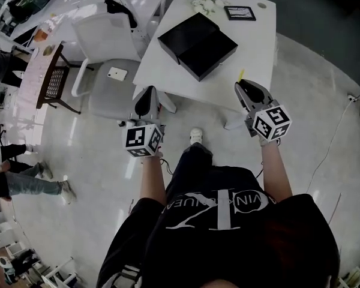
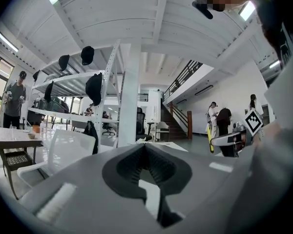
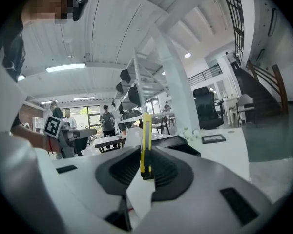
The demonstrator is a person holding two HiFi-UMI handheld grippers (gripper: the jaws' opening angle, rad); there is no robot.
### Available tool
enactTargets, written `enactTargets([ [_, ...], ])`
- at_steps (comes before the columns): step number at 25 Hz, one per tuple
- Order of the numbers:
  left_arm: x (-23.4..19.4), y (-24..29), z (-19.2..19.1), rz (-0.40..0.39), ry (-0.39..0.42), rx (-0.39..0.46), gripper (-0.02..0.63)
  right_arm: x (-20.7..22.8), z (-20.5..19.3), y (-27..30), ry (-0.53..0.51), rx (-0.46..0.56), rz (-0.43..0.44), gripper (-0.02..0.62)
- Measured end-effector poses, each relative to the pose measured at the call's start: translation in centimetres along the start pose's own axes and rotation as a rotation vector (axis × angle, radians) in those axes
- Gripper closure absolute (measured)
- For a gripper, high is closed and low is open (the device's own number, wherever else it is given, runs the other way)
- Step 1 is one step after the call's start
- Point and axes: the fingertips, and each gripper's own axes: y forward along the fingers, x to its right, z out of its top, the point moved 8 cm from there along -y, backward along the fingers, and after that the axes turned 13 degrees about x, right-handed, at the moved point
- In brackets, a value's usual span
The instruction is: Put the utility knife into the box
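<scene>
A black box [image 1: 198, 45] lies open in two halves on the white table [image 1: 156, 59]; in the right gripper view the box [image 3: 178, 142] shows just beyond the jaws. My right gripper [image 1: 245, 87] is shut on the yellow utility knife [image 1: 241, 75], which stands upright between the pads [image 3: 146, 143] near the table's front edge. The left gripper [image 1: 147, 96] hangs at the table's near left corner, its jaws shut [image 2: 144, 146] with nothing between them. From the left gripper view, the right gripper [image 2: 229, 139] and the knife [image 2: 209, 134] appear at the right.
A white office chair [image 1: 105, 71] with a small white item on its seat stands left of the table. A dark wooden chair [image 1: 53, 80] is farther left. A framed picture [image 1: 240, 12] and white flowers [image 1: 205, 3] lie at the table's far end. People stand at the left edge.
</scene>
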Motion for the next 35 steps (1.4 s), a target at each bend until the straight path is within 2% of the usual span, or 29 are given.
enactTargets([
  [6,-2.7,3.7,-0.9,-0.026,0.010,-0.041,0.595,0.9,-0.6,6.3,-0.001,-0.072,0.036,0.518],
  [16,-6.9,8.4,-3.3,-0.031,-0.026,-0.092,0.595,1.5,-3.0,14.6,-0.112,-0.332,0.145,0.518],
  [22,-8.3,11.4,-4.7,-0.058,-0.042,-0.110,0.595,1.5,-5.2,18.5,-0.265,-0.571,0.289,0.518],
  [31,-10.2,14.0,-6.2,-0.081,-0.061,-0.140,0.595,1.0,-8.9,22.9,-0.613,-0.958,0.561,0.518],
  [35,-10.9,14.5,-6.9,-0.077,-0.073,-0.154,0.595,1.5,-10.5,23.9,-0.663,-1.069,0.612,0.518],
])
